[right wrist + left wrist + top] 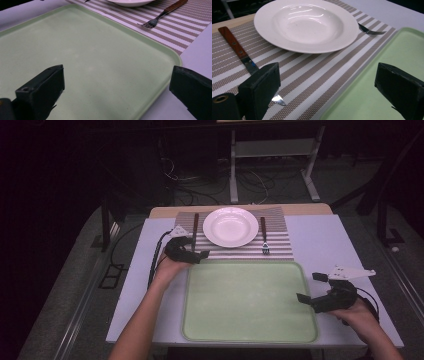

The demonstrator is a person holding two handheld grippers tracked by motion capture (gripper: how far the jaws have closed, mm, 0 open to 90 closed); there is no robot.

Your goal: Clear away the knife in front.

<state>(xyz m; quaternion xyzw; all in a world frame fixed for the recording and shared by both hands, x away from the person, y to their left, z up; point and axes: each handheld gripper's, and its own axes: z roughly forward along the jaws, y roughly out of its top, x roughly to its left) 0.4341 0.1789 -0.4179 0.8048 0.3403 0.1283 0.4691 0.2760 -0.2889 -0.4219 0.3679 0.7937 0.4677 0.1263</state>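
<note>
Blocky black jaws of the left tool [327,85] stand wide apart with nothing between them, matte and square-edged. One jaw hangs over the serrated steel tip of a knife [237,48] whose reddish wooden handle carries rivets; the other jaw sits above the near left corner of a pale green tray [372,75], smooth and flat with a raised lip and rounded corners. Beyond the left tool lies a woven placemat [317,75] of tan and white stripes, and on it a glossy white round plate [305,25] with a broad rim and shallow well. Past the plate rests a metal fork [372,31].

The right tool [117,90] is likewise spread open and empty, its jaws straddling the tray's right edge [172,56], one over green plastic, the other over the plain pale worktop [197,50]. Ahead of it the wooden-handled fork [160,16] lies on the striped mat.
</note>
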